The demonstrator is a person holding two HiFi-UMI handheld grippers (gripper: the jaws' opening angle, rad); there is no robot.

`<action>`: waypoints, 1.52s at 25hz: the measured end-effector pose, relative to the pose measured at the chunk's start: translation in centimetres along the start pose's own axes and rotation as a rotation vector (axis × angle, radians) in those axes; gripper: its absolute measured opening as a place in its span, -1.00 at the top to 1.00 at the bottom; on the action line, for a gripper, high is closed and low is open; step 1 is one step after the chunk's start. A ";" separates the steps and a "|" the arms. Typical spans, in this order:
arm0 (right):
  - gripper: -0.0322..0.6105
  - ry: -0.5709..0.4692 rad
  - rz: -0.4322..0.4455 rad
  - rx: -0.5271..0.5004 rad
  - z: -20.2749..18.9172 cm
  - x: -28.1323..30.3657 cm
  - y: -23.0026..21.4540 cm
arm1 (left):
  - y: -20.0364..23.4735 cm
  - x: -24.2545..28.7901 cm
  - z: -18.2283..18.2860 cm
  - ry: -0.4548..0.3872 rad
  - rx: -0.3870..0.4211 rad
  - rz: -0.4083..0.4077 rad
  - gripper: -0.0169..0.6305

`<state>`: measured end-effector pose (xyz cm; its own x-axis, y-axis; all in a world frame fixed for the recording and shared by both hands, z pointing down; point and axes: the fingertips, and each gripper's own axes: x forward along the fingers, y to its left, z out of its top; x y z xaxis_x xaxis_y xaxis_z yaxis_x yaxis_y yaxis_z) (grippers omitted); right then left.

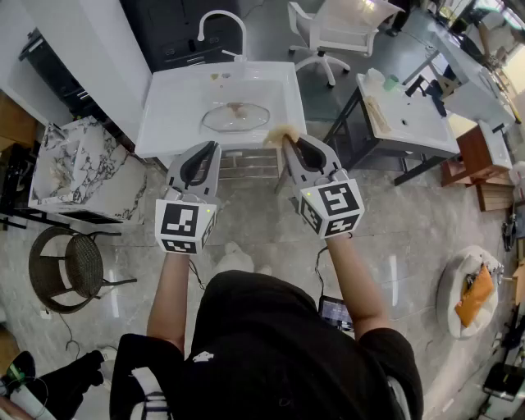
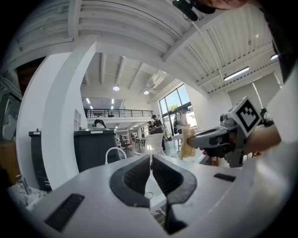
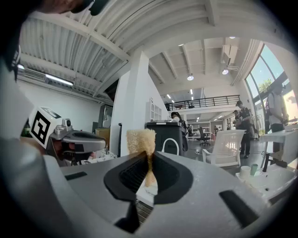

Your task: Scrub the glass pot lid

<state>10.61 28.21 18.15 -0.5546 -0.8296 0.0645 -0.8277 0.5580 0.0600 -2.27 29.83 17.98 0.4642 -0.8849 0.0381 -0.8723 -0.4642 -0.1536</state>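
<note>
Two handheld grippers are held out in front of the person, just short of the white rectangular washbasin [image 1: 164, 107]. Left gripper [image 2: 151, 159]: jaws pressed together, nothing between them. Right gripper [image 3: 149, 158]: jaws clamped on a tan, coarse-textured sponge [image 3: 141, 138], which is squeezed thin at the pads and fans out past the tips. The round clear glass pot lid [image 1: 235, 116] is seen lying in the basin bowl below the curved white faucet [image 1: 220, 20], apart from both grippers, so scrubbing is judged not yet started. The lid is expected to be rigid, brittle and slick when wet, with some weight to it; chipping against the hard basin is the main risk. A brownish spot at its centre may be a knob, but this cannot be confirmed. Hold is best taken at the rim or that centre piece with the empty left gripper, firmly but not crushed, while the soft, compliant sponge is pressed flat on the glass.
</note>
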 end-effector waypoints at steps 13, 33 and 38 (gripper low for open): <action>0.84 0.011 0.005 -0.003 -0.5 -0.3 0.7 | -0.1 -0.6 -0.4 0.010 -0.011 -0.003 0.90; 0.84 0.021 0.025 -0.007 -0.2 14.6 -2.7 | 10.4 10.7 -2.0 0.009 -0.028 -0.038 0.90; 0.84 0.024 0.006 0.006 0.6 19.2 -4.3 | 13.5 14.3 -1.7 0.011 -0.031 -0.065 0.90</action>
<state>3.44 9.87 18.56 -0.5577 -0.8252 0.0890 -0.8247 0.5631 0.0535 -7.68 10.86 18.10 0.5185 -0.8531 0.0575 -0.8447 -0.5215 -0.1202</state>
